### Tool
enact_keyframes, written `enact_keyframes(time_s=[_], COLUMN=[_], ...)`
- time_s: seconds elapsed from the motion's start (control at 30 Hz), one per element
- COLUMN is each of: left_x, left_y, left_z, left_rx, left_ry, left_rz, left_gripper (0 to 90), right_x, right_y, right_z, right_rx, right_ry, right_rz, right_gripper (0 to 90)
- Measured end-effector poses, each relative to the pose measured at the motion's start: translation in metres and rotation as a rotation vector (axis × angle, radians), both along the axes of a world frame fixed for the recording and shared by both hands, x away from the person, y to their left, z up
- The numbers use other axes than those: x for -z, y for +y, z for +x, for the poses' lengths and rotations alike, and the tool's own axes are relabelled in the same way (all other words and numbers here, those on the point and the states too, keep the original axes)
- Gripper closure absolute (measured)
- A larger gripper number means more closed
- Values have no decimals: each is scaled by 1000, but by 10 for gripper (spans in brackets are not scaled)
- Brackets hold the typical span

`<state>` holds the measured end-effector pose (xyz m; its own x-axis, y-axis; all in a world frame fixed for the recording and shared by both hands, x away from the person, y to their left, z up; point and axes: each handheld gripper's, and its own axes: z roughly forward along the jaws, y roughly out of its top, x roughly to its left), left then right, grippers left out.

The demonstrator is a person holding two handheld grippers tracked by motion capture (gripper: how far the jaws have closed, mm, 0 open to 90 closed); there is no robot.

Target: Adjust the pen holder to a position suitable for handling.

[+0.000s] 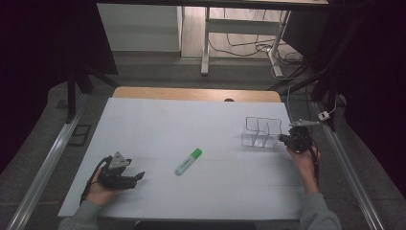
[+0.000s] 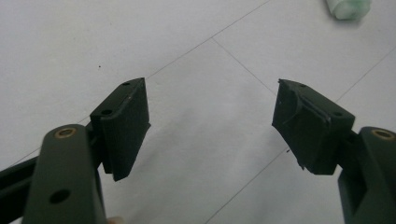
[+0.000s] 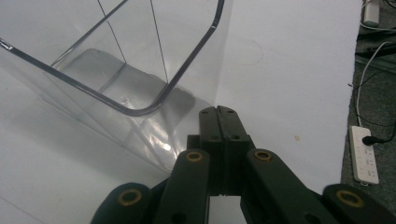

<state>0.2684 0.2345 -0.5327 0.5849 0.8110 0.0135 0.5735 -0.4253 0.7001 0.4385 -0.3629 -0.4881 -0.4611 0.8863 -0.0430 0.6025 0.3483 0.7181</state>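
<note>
A green-and-white marker [image 1: 188,161] lies on the white table top [image 1: 191,124] near the middle; its tip end [image 2: 348,8] peeks in at the top of the left gripper view. A clear plastic two-compartment holder [image 1: 261,132] stands at the right, empty; its rim [image 3: 140,109] is close ahead in the right gripper view. My left gripper [image 1: 139,176] rests at the front left, jaws wide open with only bare table between them [image 2: 212,126]. My right gripper [image 1: 283,139] sits beside the holder's right wall, its jaws [image 3: 218,116] pressed together with nothing between them.
A power strip [image 3: 363,154] and cables lie on the floor past the table's right edge. A wooden desk edge [image 1: 196,93] runs behind the white top. Metal rails [image 1: 43,167] flank the table on both sides.
</note>
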Motion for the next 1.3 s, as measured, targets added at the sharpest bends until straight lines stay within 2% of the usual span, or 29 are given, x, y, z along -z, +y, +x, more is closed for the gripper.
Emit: enact_keyframes(time_s=[0.5,1.3], left_x=[-1,-1], left_y=[-1,0], left_z=[0,0], left_rx=[2,1], left_ry=[-5,-2], left_rz=[0,4], left_gripper=[270,270], right_x=[1,3], right_y=[8,48], right_z=[1,7], right_rx=[-16,-100], right_ry=[2,5], right_rz=[-15,-39], right_gripper=[897,897])
